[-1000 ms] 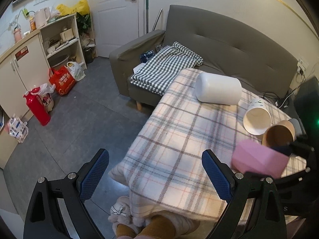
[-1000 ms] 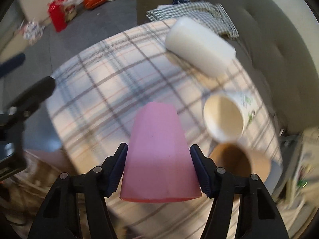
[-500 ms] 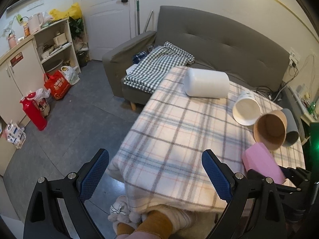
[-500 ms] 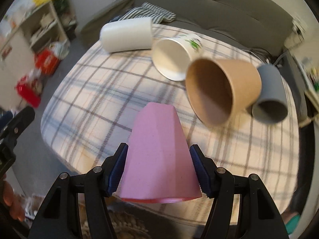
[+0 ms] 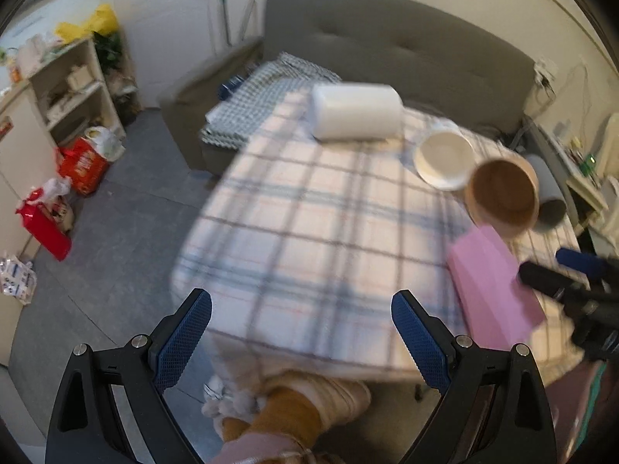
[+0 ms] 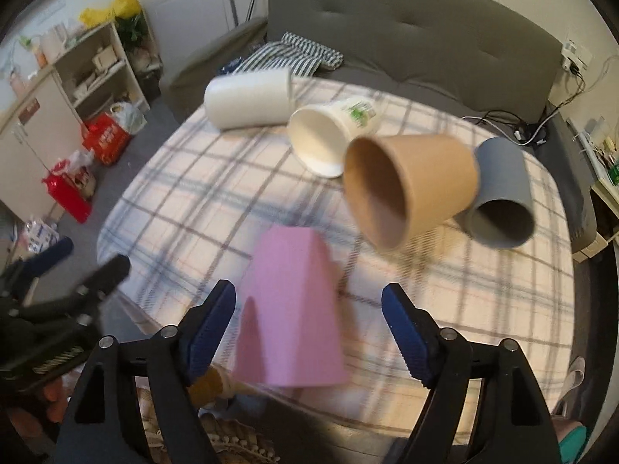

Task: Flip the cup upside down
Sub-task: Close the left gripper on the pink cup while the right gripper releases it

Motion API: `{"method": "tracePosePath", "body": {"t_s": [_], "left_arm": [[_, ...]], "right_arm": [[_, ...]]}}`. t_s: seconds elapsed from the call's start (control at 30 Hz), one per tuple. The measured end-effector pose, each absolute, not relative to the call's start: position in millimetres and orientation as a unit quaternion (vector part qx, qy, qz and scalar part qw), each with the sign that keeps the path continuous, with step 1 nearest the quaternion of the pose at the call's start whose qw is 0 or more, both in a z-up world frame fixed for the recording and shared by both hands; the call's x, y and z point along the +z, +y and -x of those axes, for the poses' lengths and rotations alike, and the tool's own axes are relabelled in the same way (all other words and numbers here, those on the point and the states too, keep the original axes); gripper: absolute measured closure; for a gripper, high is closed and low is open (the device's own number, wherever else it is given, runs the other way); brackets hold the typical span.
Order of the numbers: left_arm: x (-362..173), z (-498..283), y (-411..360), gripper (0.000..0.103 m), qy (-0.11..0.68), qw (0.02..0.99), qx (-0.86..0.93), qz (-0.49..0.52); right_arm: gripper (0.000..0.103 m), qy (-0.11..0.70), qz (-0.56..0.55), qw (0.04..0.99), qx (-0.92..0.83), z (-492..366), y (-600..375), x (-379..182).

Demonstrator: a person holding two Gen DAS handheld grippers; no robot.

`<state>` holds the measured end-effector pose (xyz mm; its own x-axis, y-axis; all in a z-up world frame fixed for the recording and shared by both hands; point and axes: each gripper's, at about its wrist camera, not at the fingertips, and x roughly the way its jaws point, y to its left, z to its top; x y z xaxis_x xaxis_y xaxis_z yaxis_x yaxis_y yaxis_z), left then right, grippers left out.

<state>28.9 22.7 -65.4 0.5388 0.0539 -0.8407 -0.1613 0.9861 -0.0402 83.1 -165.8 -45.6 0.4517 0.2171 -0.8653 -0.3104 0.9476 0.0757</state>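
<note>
The pink cup (image 6: 290, 309) stands upside down, wide rim down, near the front edge of the plaid-covered table (image 6: 201, 201). My right gripper (image 6: 307, 324) is open; its fingers stand apart on either side of the cup without touching it. In the left wrist view the pink cup (image 5: 495, 282) is at the right with the right gripper (image 5: 568, 270) beside it. My left gripper (image 5: 301, 332) is open and empty, held off the table's front-left edge.
A white cylinder (image 6: 247, 96), a white paper cup (image 6: 329, 135), a brown cup (image 6: 406, 189) and a grey cup (image 6: 501, 197) lie on their sides behind the pink cup. A grey sofa (image 6: 406, 27) is behind the table. Shelves (image 5: 73, 89) and red bags (image 5: 83, 164) stand at the left.
My right gripper has opened and let go of the pink cup, which now stands upside down on the table. The left gripper stays open and has shifted slightly.
</note>
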Motion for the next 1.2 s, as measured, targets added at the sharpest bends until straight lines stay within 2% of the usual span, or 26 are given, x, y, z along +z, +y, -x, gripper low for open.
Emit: {"method": "tracePosePath", "body": {"t_s": [0.3, 0.47, 0.8, 1.2], "left_arm": [[-33.6, -43.1, -12.0, 0.006, 0.48, 0.871, 0.02, 0.1], [-22.5, -62.1, -44.4, 0.006, 0.497, 0.865, 0.001, 0.075], [-30.6, -101.8, -82.9, 0.006, 0.553, 0.83, -0.033, 0.07], [-72.7, -130.8, -70.0, 0.008, 0.62, 0.778, -0.013, 0.099]], "right_arm": [[0.022, 0.49, 0.057, 0.86, 0.13, -82.7, -228.4, -24.2], [0.022, 0.493, 0.037, 0.863, 0.104, -87.3, -262.3, -28.4], [0.022, 0.495, -0.006, 0.863, 0.096, -91.8, -297.1, -30.8], [0.022, 0.497, -0.016, 0.863, 0.091, -98.7, -305.6, -34.6]]}}
